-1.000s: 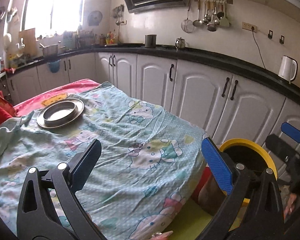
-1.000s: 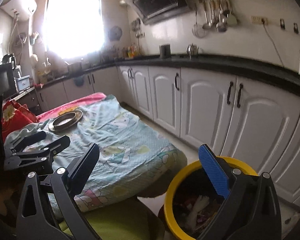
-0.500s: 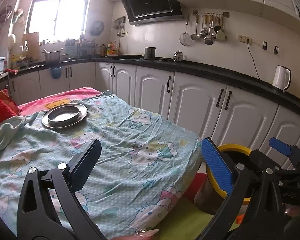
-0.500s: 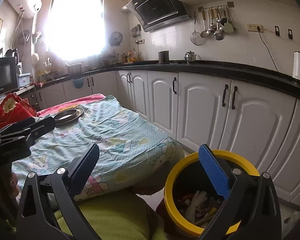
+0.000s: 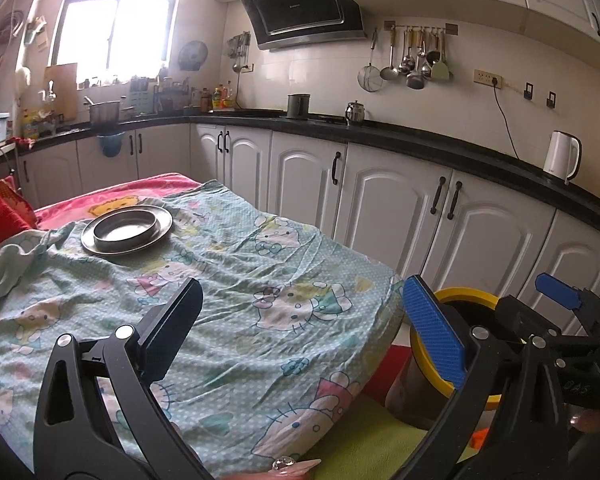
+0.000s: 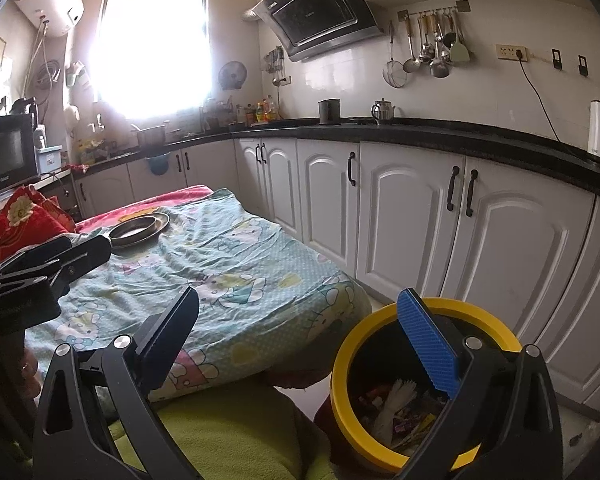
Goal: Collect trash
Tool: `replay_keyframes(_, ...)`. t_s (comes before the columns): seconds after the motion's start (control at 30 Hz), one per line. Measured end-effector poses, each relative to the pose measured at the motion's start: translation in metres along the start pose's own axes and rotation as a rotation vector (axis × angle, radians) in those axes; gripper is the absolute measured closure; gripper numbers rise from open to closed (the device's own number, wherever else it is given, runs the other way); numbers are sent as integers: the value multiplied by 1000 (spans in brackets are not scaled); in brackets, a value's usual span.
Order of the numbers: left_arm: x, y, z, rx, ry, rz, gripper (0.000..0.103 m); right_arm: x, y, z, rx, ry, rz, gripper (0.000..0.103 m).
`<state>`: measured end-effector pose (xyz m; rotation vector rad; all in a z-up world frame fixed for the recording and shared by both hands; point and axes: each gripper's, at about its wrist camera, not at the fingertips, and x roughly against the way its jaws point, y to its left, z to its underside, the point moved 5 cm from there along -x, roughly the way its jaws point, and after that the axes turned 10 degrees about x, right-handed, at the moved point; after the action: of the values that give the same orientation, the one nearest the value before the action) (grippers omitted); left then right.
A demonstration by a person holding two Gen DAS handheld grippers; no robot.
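A yellow-rimmed trash bin stands on the floor by the table's right corner, with wrappers and other trash inside. My right gripper hovers above and short of the bin, open, with nothing between its fingers; its blue pad overlaps the rim in the right wrist view. Over the near part of the cartoon-cat tablecloth my left gripper is open and empty. The bin's rim shows behind its blue pad, and the right gripper shows at the right edge. The left gripper appears at the left in the right wrist view.
A steel plate with a bowl on it sits at the table's far left. White cabinets under a black counter run behind the table and bin. A kettle stands on the counter. Green fabric lies below the grippers.
Both grippers have risen and drawn back a little, so more of the room shows. The right gripper sits lower at the right edge of the left wrist view. Both stayed open.
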<state>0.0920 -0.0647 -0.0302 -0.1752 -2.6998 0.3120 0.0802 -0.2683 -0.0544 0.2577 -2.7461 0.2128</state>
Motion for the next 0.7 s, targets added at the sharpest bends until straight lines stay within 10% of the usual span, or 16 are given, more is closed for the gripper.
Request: replay_keyframes(0.7, 0, 1, 2, 7, 0, -1, 11, 0, 2, 0, 0, -3, -2, 6)
